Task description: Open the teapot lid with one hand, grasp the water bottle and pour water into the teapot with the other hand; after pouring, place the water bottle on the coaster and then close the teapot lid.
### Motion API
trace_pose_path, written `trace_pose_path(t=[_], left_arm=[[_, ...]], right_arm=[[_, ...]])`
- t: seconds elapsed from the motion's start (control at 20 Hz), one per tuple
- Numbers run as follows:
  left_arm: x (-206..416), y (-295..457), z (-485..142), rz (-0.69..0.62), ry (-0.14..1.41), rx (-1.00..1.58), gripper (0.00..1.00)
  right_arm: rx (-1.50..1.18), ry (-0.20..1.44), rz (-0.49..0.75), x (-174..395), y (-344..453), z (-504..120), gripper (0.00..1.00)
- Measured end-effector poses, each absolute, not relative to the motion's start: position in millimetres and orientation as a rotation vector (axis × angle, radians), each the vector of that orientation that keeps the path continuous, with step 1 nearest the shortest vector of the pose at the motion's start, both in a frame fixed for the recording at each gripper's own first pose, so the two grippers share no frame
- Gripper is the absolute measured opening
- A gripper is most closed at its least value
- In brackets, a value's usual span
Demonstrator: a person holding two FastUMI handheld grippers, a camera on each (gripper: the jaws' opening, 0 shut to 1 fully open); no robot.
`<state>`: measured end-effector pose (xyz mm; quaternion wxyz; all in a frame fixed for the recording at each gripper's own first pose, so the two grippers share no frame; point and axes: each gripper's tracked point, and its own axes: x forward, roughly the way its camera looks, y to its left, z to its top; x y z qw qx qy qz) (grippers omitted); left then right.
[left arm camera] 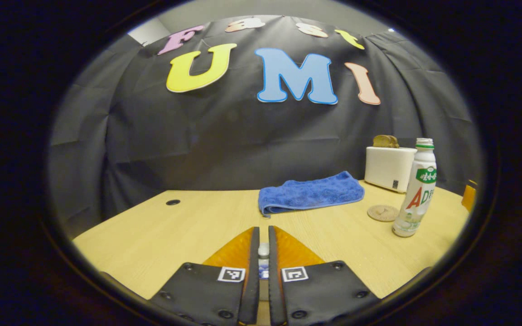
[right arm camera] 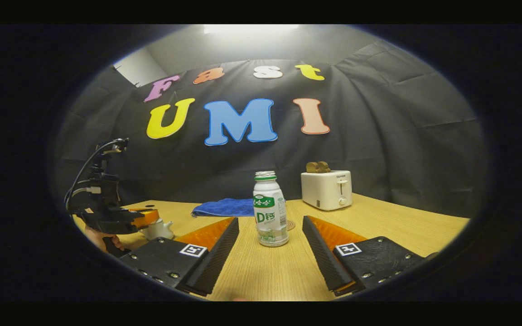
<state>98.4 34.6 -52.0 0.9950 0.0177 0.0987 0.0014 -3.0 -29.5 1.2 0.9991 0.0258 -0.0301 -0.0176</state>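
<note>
Fingers of the left gripper (left arm camera: 263, 253) pinch one lid knob (left arm camera: 263, 249); right gripper (right arm camera: 270, 246) wide, facing one water bottle (right arm camera: 270, 210).

A recording booth: black cloth wall (right arm camera: 379, 136) behind a wooden table (right arm camera: 379, 226).

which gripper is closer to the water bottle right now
Right. The right gripper has its jaws open just short of the water bottle, which stands in line with the gap between them. The left gripper is off to the side over the teapot.
</note>
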Motion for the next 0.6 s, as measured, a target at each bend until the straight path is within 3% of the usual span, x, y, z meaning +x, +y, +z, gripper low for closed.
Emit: trace_pose_path(t=[0.1,0.15,0.2,0.35,0.55,0.6], left_arm=[[100.0,34.8,-47.8,-0.010,0.184,0.040,0.17],[100.2,35.0,-48.9,-0.016,0.180,0.041,0.09],[100.8,34.2,-48.9,-0.022,0.180,0.043,0.16],[98.7,33.2,-44.5,-0.030,0.164,0.054,0.16],[94.8,29.5,-22.8,-0.044,0.104,0.051,0.08],[90.0,27.8,-16.0,-0.051,0.091,0.042,0.16]], right_arm=[[0.041,-0.067,-0.040,-3.5,-30.0,2.8,0.88],[0.036,-0.069,-0.039,-3.7,-29.7,3.4,0.88],[0.036,-0.065,-0.037,-2.9,-29.1,1.9,0.88],[0.044,-0.045,-0.031,-0.7,-27.9,-2.2,0.88],[0.024,-0.038,-0.029,1.0,-26.2,-4.2,0.88],[0.014,-0.040,-0.030,1.2,-26.6,-3.5,0.88]])
